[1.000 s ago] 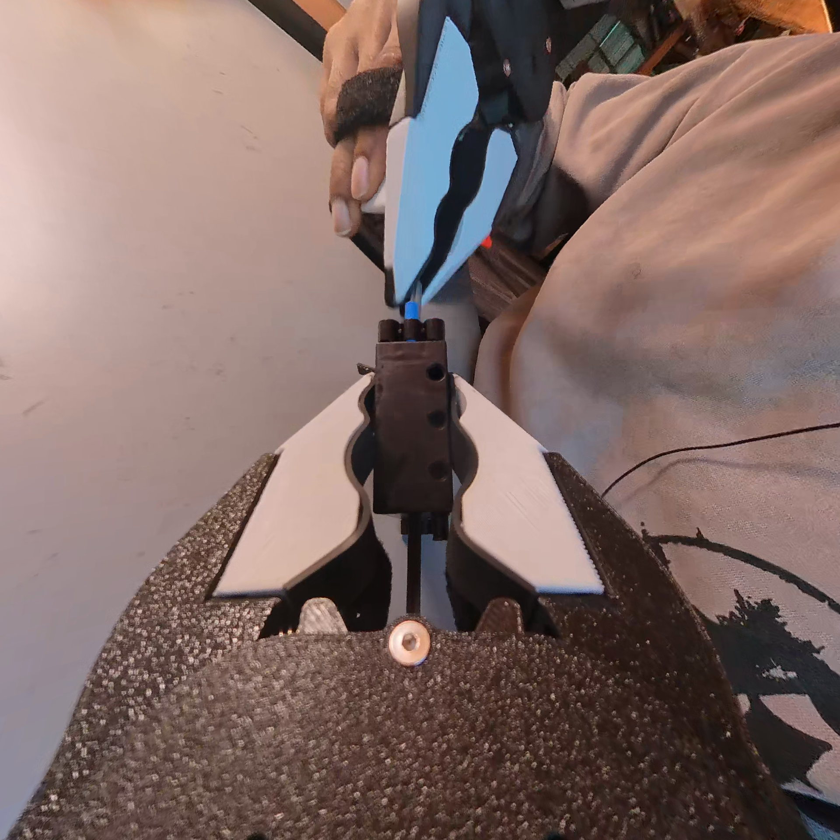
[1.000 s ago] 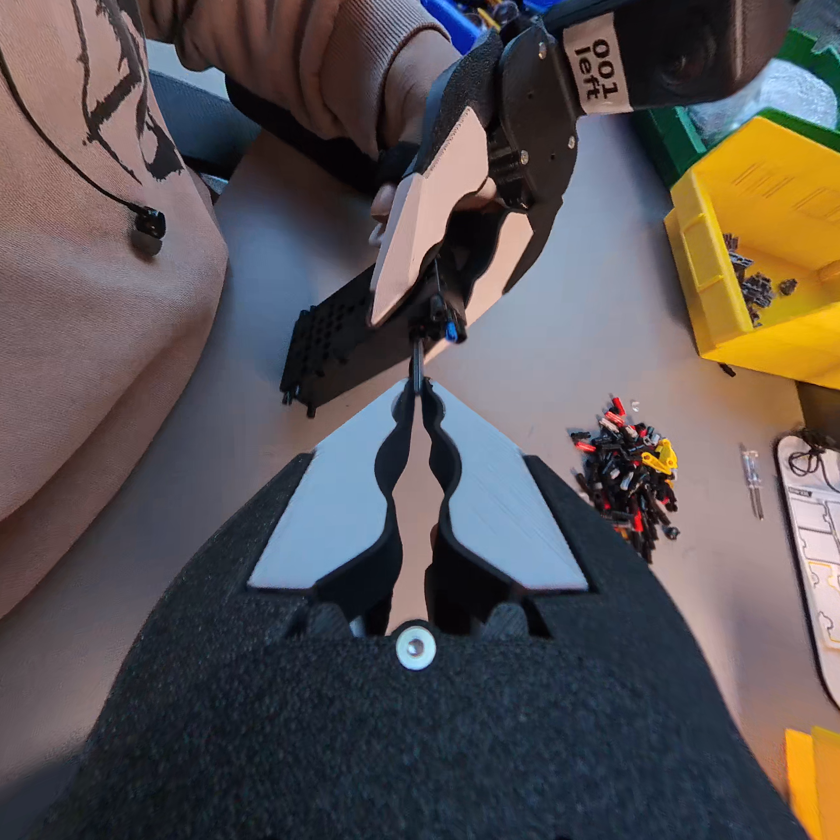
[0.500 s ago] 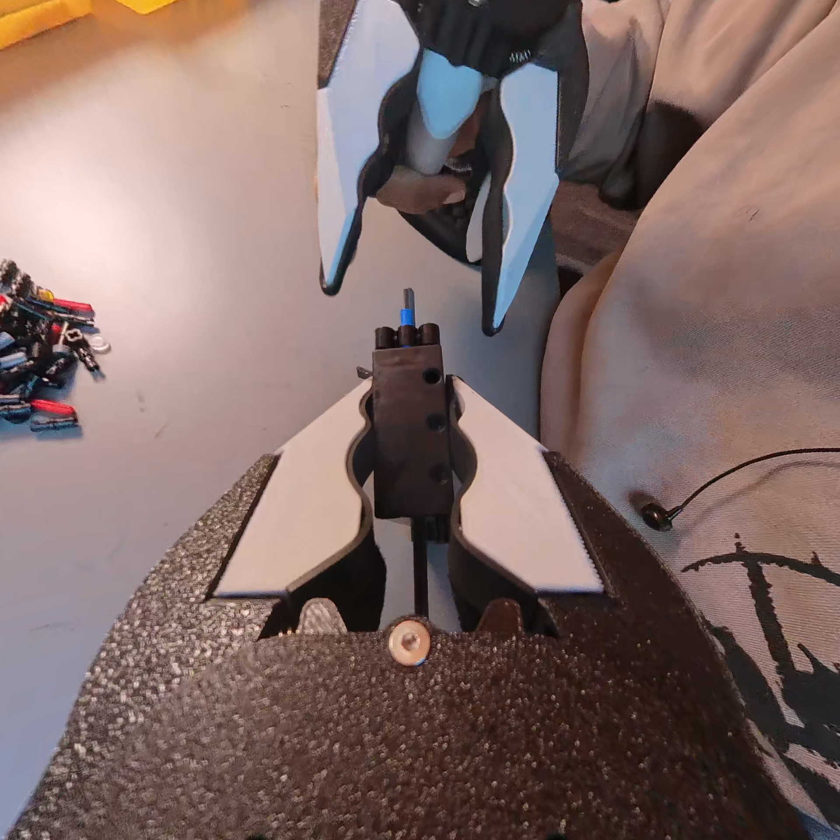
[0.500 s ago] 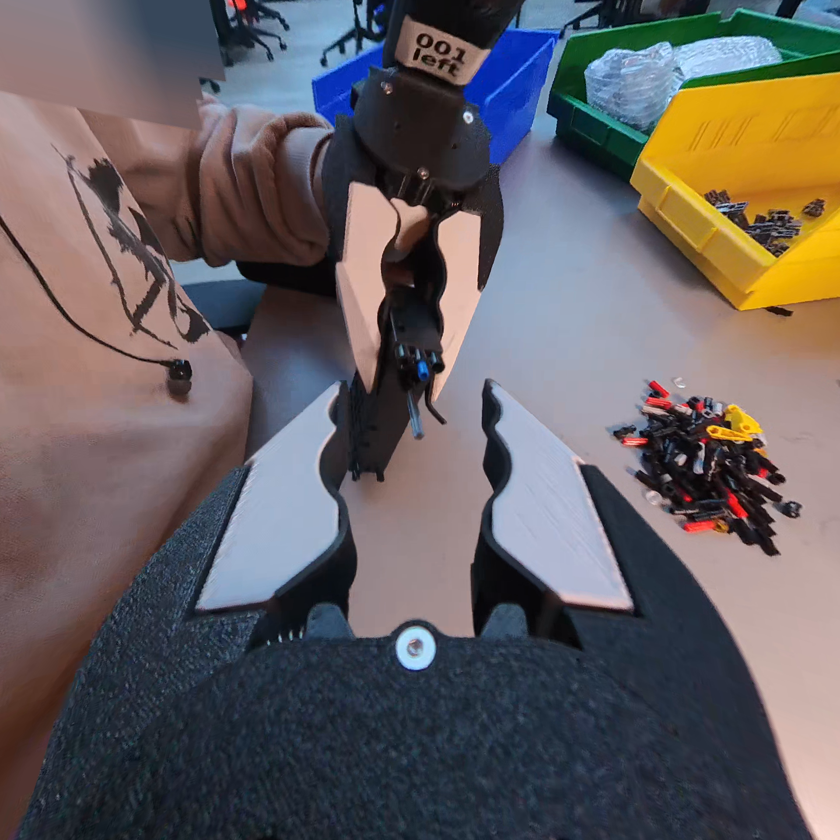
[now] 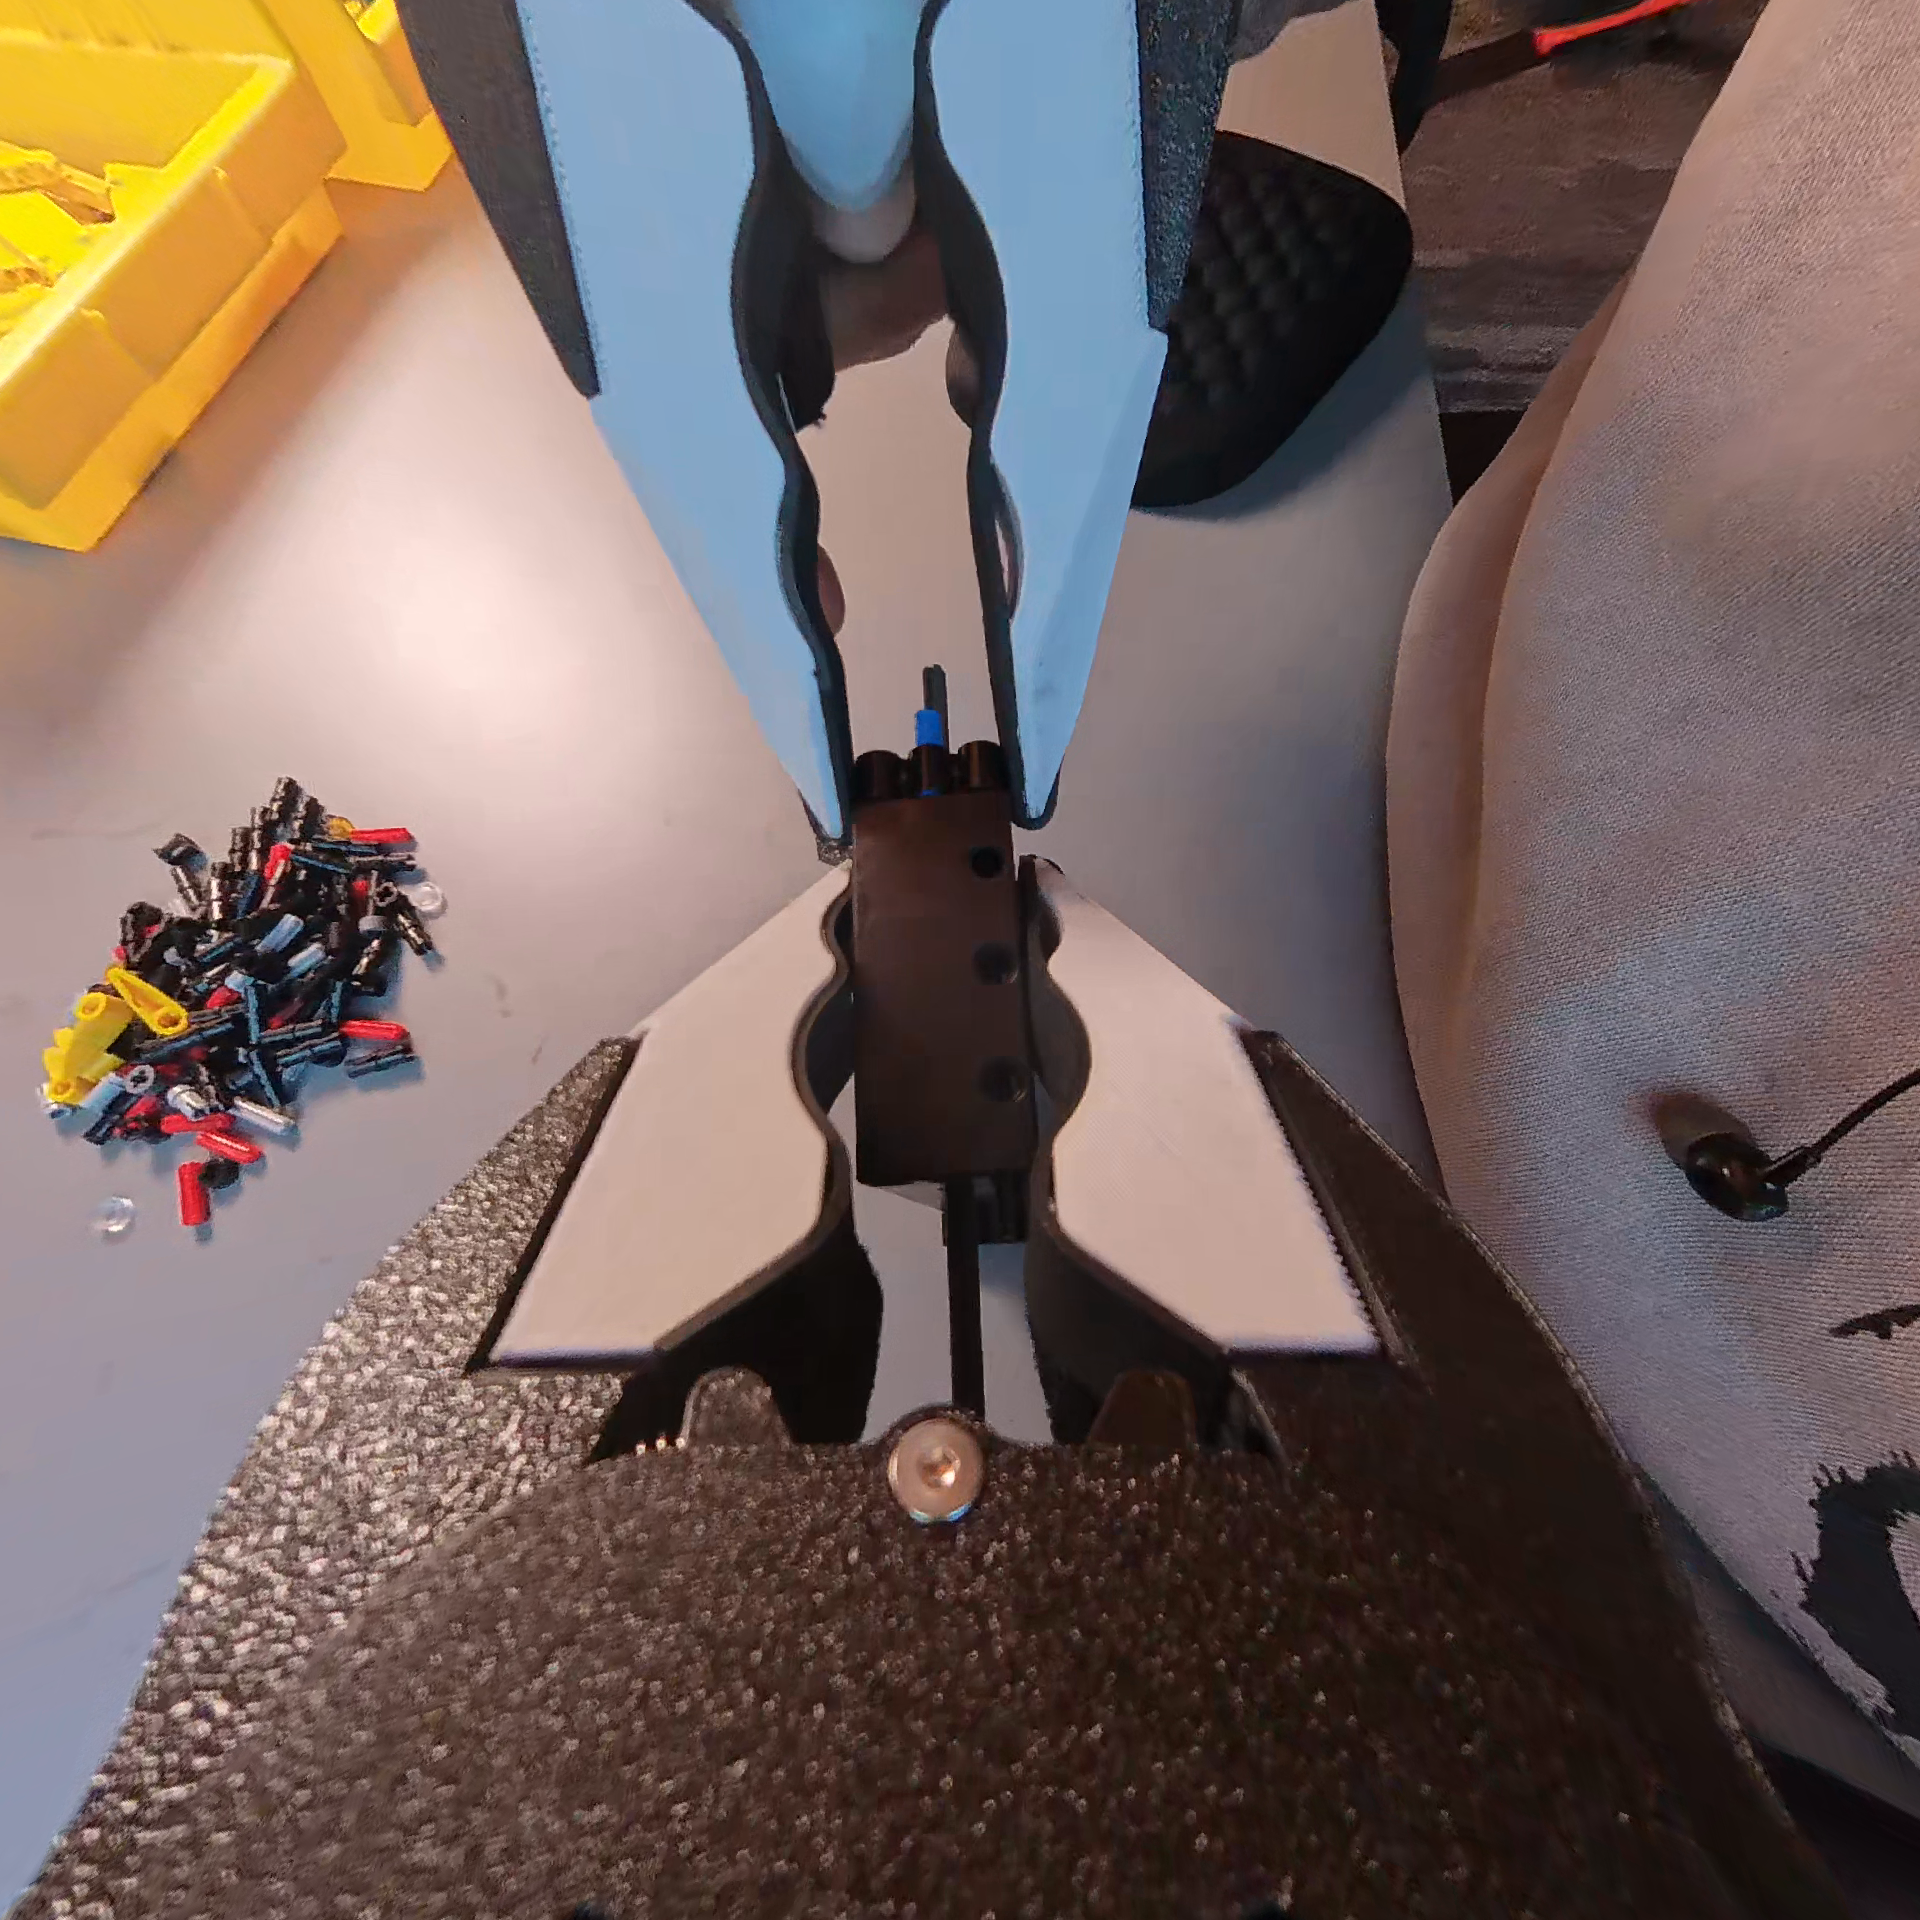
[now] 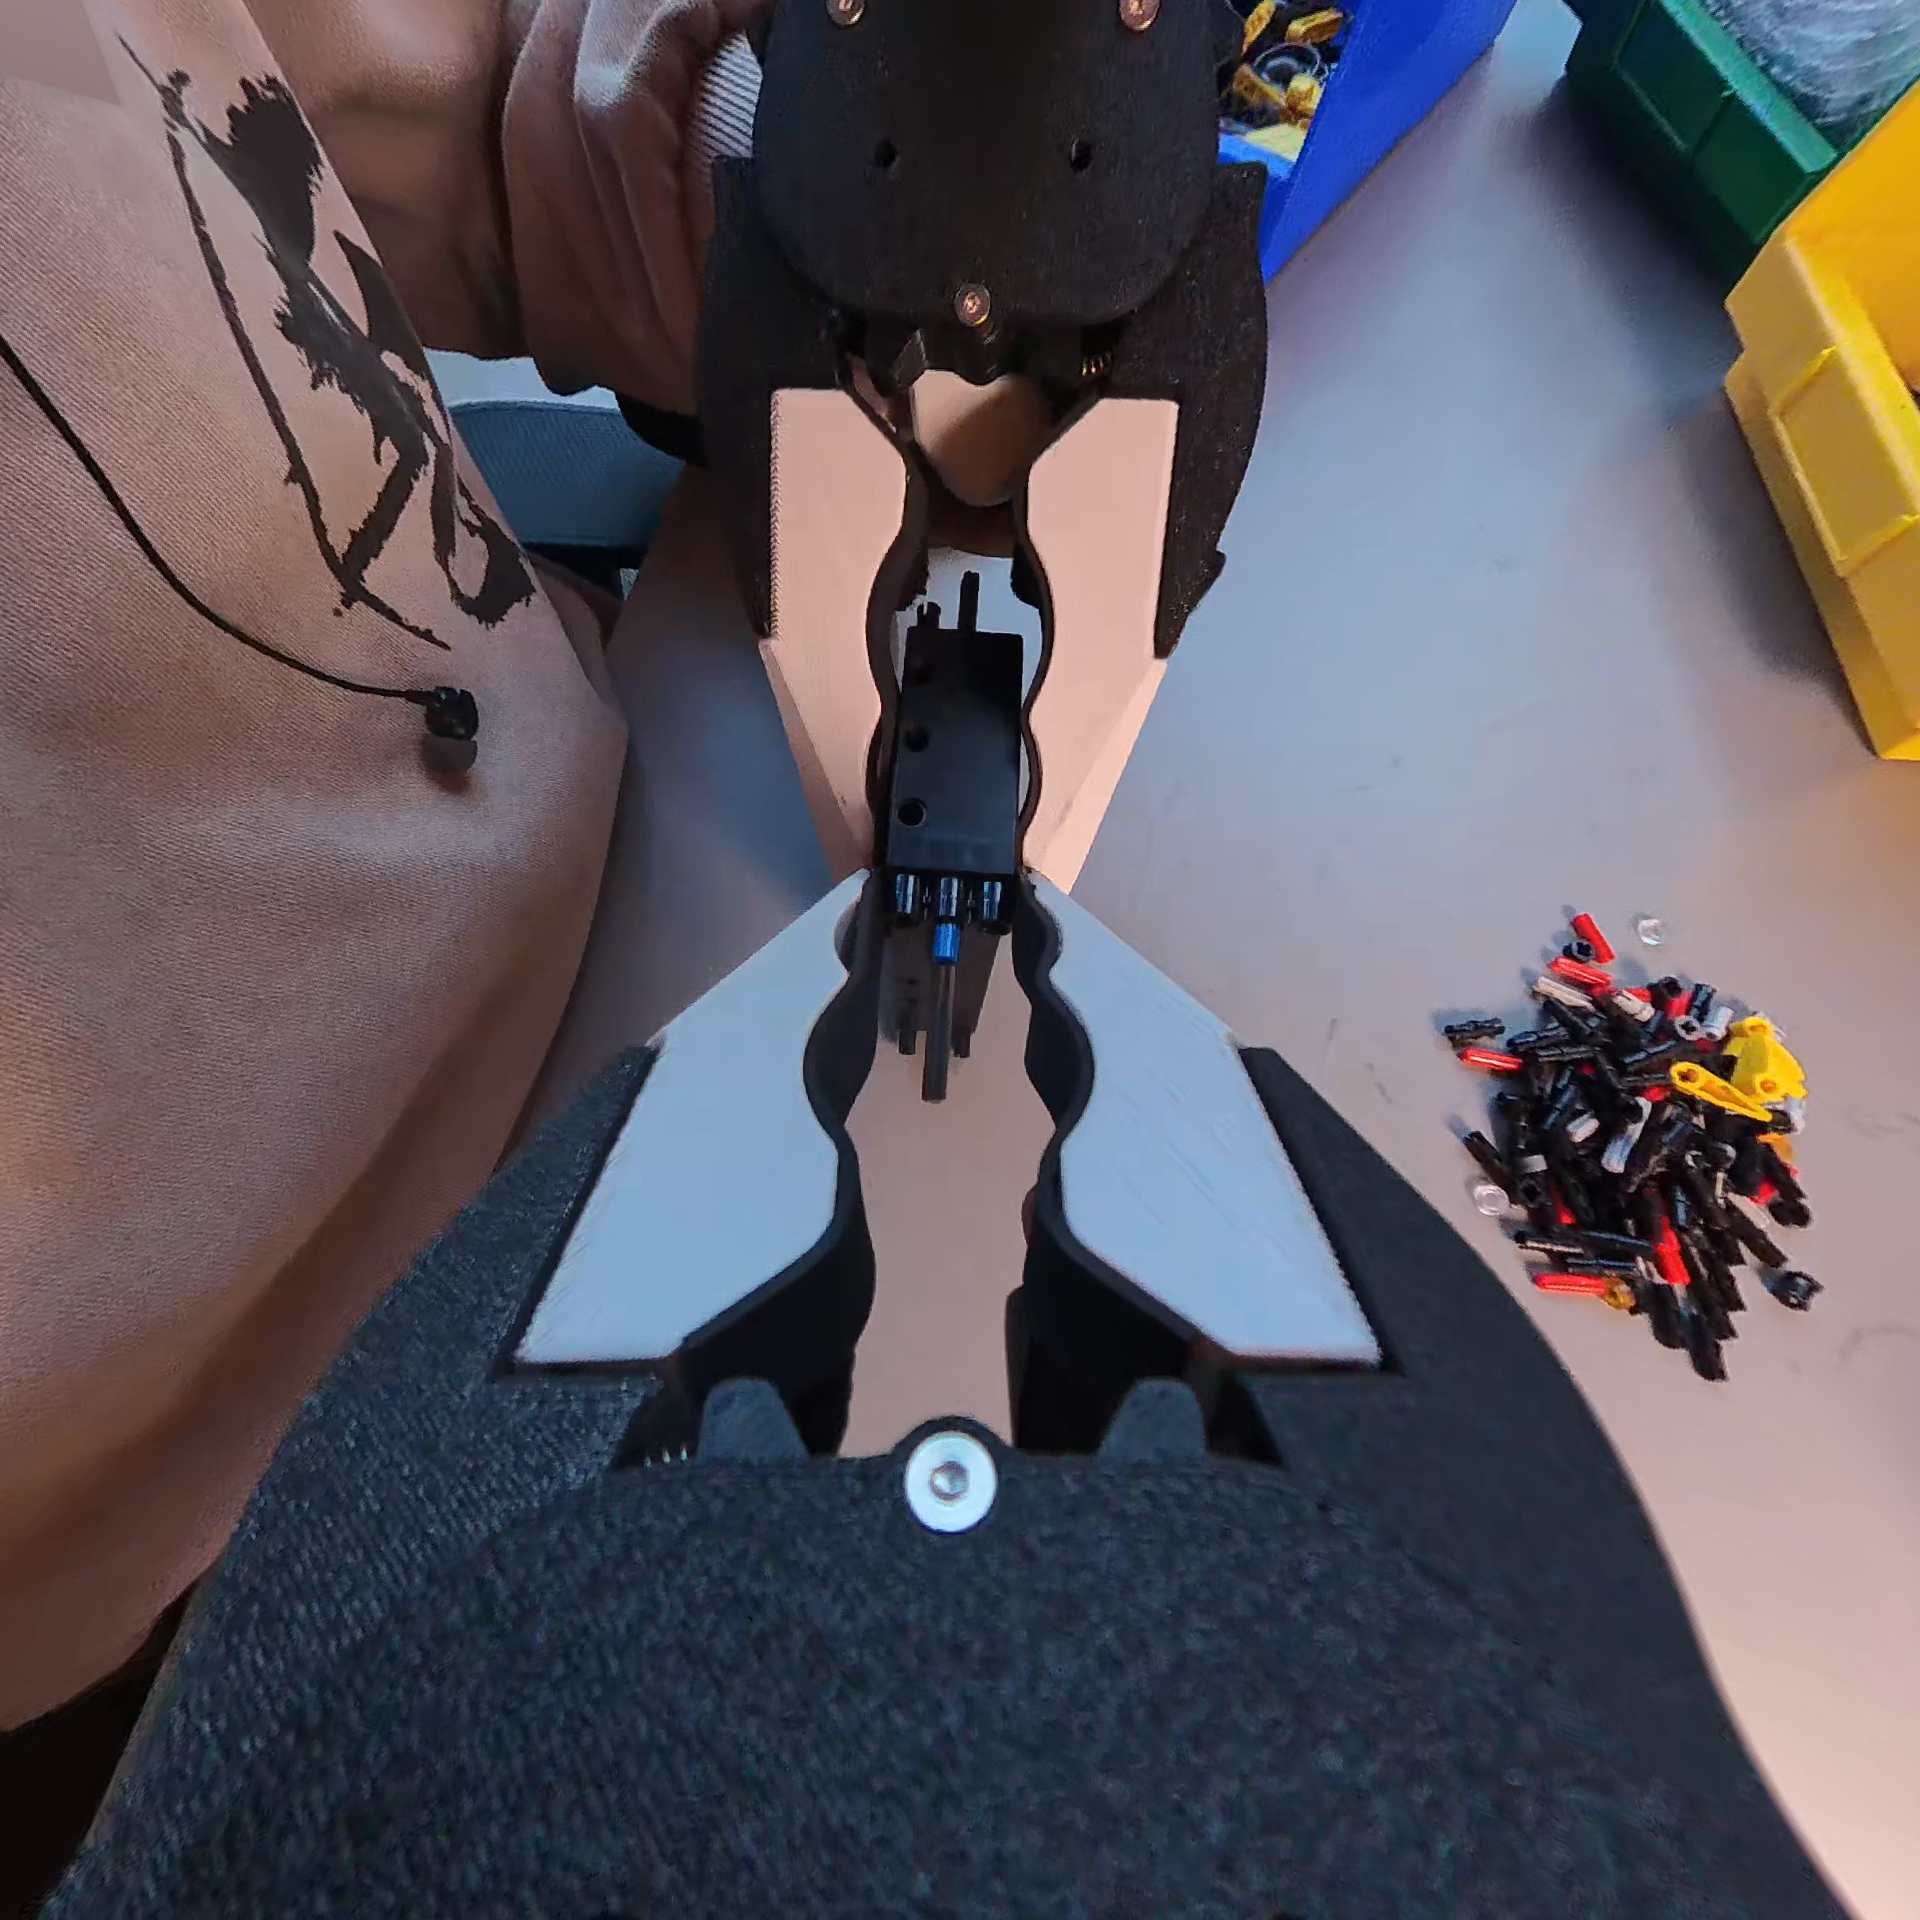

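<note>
**Q:** Jaws in the left wrist view: what state?

**A:** Left gripper (image 5: 940,873): jaws closed against both sides of a black perforated block (image 5: 940,997), which sits upright between the white fingers (image 5: 717,1122). Three black pins and one blue pin (image 5: 928,727) project from the block's far end, and a thin black axle (image 5: 966,1299) extends from its near end toward the camera. The right gripper (image 5: 935,821) approaches the block from beyond. Its jaws stand partly apart, with the tips flanking the block's far end, touching or nearly touching its corners; a firm grip cannot be confirmed.

**Q:** What surrounds the block in that view?

**A:** Left of the block, a pile of small parts (image 5: 234,997) in black, red, yellow and grey lies on the grey table (image 5: 436,644). Farther left of the block is a yellow bin (image 5: 135,291). Right of the block is a person's beige sweatshirt (image 5: 1662,831).

**Q:** And the right wrist view?

**A:** Right gripper (image 6: 945,894): jaws partly apart, the tips at either side of the block's (image 6: 951,769) pinned end, with the axle (image 6: 935,1029) pointing into the gap. The left gripper (image 6: 951,821) clamps the block from beyond. Right of the block lies the pile of small parts (image 6: 1631,1132); beyond it stand a yellow bin (image 6: 1829,499), a green bin (image 6: 1704,135) and a blue bin (image 6: 1371,114).
</note>
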